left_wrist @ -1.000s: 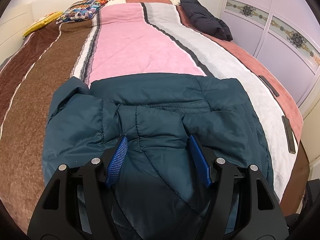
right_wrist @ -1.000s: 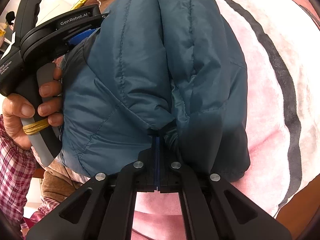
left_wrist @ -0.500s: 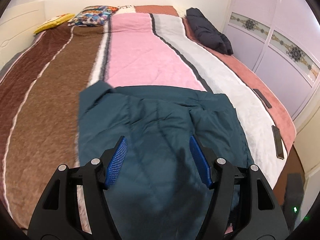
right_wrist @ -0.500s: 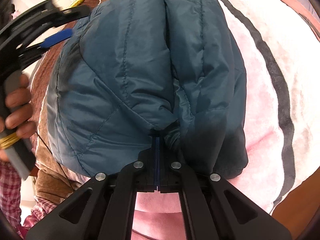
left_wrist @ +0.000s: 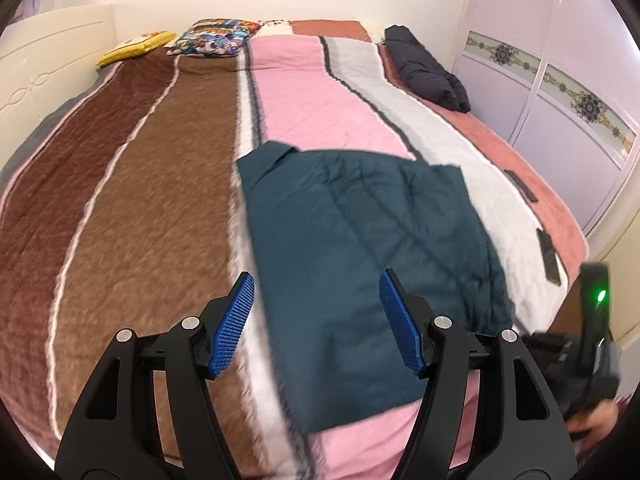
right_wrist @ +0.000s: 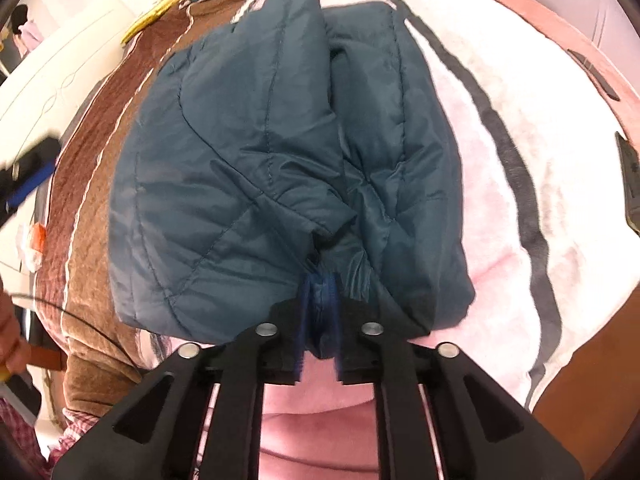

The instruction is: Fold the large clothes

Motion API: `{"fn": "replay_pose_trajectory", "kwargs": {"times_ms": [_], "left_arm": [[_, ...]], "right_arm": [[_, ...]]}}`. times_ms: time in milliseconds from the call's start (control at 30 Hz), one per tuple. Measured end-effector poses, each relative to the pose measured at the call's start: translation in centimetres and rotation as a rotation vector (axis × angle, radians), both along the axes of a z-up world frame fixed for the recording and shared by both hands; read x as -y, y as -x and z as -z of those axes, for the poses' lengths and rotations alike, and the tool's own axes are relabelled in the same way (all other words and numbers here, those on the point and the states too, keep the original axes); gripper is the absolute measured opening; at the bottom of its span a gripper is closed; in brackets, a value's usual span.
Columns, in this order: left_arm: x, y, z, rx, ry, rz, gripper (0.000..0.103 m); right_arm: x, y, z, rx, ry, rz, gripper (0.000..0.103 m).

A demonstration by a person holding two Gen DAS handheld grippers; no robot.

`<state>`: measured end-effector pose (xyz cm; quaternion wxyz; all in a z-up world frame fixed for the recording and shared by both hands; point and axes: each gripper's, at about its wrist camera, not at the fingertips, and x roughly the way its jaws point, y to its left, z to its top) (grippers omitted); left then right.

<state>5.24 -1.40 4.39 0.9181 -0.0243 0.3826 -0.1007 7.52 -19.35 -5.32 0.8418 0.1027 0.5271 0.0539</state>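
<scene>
Judging by the compact teal jacket (left_wrist: pixel 360 248) lying on the bed (left_wrist: pixel 140 200), your fold looks nearly done. Your left tool (left_wrist: pixel 316 320) hangs apart, empty; your right tool (right_wrist: pixel 320 304) is opening, hem fabric between its pads.

The jacket (left_wrist: pixel 360 240) was dark teal with quilted diamond stitching. The bedspread (left_wrist: pixel 132 216) ran in long stripes: dark brown, lighter brown, white, pink, pale grey and dusty rose, parted by thin white and dark grey lines. One pillow (left_wrist: pixel 138 42) was yellow, the next pillow (left_wrist: pixel 214 36) a busy multicoloured cartoon print. A folded garment (left_wrist: pixel 430 68) was near black. The wardrobe (left_wrist: pixel 560 80) was pale lilac with a gold and black ornamental band. Both grippers (left_wrist: pixel 316 320) (right_wrist: pixel 320 312) were black with ribbed blue pads (left_wrist: pixel 234 326). The headboard (left_wrist: pixel 44 60) was cream. A sleeve (right_wrist: pixel 18 436) was red and white check.
</scene>
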Motion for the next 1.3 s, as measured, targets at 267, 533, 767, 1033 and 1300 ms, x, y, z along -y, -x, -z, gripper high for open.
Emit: {"fn": "replay_pose_trajectory", "kwargs": {"times_ms": [267, 533, 767, 1033, 1300], "left_arm": [[-1.4, 3.5, 1.4, -0.044, -0.005, -0.005, 0.065], [-1.7, 5.9, 4.0, -0.108, 0.035, 0.004, 0.065], [-2.3, 6.7, 5.8, -0.159, 0.068, 0.001, 0.065], [-2.9, 5.8, 5.7, -0.160, 0.161, 0.033, 0.074], [-3.6, 0.7, 6.6, -0.196, 0.331, 0.045, 0.080]], "right_arm": [[0.4, 2.1, -1.5, 0.044, -0.033, 0.041, 0.028], [-0.8, 3.9, -1.5, 0.055, -0.037, 0.004, 0.029], [-2.3, 4.2, -0.7, 0.045, -0.036, -0.033, 0.030], [-1.3, 3.7, -2.0, 0.073, -0.078, -0.026, 0.030], [6.2, -1.5, -5.0, 0.166, -0.126, 0.126, 0.063]]}}
